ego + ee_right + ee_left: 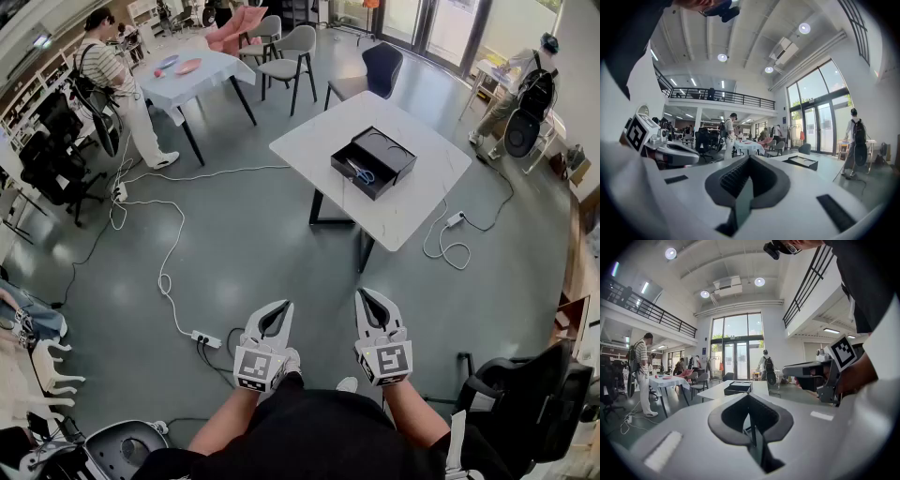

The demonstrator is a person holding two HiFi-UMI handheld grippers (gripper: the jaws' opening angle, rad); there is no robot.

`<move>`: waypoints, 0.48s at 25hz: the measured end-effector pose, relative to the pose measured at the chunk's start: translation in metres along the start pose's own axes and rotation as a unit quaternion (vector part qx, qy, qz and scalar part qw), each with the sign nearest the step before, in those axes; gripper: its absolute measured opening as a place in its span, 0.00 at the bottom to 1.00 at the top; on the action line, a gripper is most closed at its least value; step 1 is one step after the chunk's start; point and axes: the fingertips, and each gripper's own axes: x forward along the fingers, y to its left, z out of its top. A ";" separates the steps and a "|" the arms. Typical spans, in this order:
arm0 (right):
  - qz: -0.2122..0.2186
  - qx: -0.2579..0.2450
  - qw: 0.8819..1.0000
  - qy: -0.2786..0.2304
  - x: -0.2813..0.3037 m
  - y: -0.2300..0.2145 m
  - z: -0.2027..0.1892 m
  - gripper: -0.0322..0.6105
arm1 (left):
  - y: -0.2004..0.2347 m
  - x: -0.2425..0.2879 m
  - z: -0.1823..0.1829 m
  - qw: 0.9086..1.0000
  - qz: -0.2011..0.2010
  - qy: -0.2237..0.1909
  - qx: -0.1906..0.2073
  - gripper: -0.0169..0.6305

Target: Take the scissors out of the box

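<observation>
Approach stage, by the look of it: no reach begun yet. Both tools are held low, just in front of the body. The left gripper (281, 307) is seen w/ jaws pressed together, nothing between them. The right gripper (366, 298) is likewise closed & empty, as each gripper view confirms.

The white table (427, 211) is seen well apart from them, across bare grey floor (262, 244). The black box (373, 161) sits approx. mid-top on it, open at the top. The scissors (360, 172), blue-handled, are lying flat inside, in the half toward the table's near-left edge.

Next move, as judged:
- The gap to the table has to be closed first.
- One gripper then has to be opened and lowered from above into the box.
- It has to be shut on the handles or the blades.
- Since the scissors lie flat below the box walls, a steep approach is prob. called for.
- The other gripper may be needed to steady the box.

Writing: none that can be read. Only the black-&-white square patterns on the grippers are made out. No brand or label can be told on the box at this range.
</observation>
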 end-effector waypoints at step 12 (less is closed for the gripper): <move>0.006 -0.013 1.000 -0.008 0.016 0.014 0.008 0.06 | 0.022 -0.003 0.004 1.000 0.003 -0.019 -0.011 0.04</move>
